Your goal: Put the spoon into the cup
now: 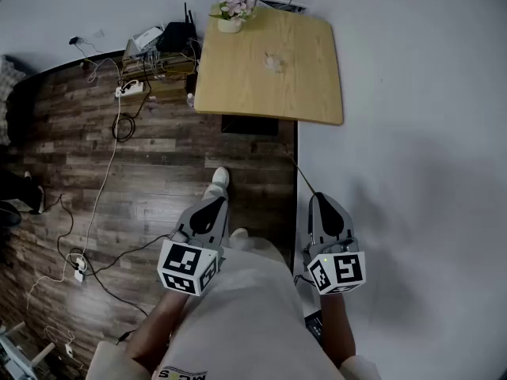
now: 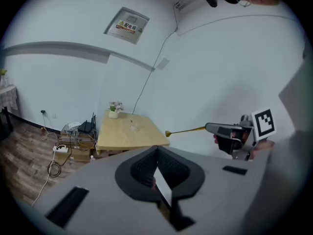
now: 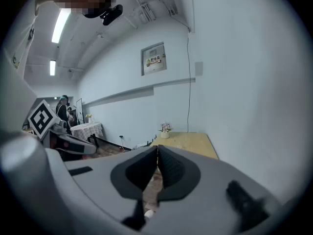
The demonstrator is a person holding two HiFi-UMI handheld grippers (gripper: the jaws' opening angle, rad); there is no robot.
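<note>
My right gripper (image 1: pixel 318 199) is shut on the handle of a thin golden spoon (image 1: pixel 303 176). In the left gripper view the spoon (image 2: pixel 183 130) sticks out level from that gripper, bowl end forward. A small clear cup (image 1: pixel 273 62) stands on the light wooden table (image 1: pixel 309 93) well ahead of both grippers; from the left gripper (image 2: pixel 156 148) it shows as the cup (image 2: pixel 133 127) far off. My left gripper (image 1: pixel 215 203) is shut with nothing in it, held over the floor. In the right gripper view the right gripper (image 3: pixel 157 148) has its jaws pressed together and the spoon is hidden.
A pot of flowers (image 1: pixel 231 10) stands at the table's far left corner. Left of the table lie a router (image 1: pixel 176 34), power strips and cables (image 1: pixel 119 125) on the dark wood floor. A white wall (image 1: pixel 412 172) runs along the right. My shoe (image 1: pixel 219 179) shows below.
</note>
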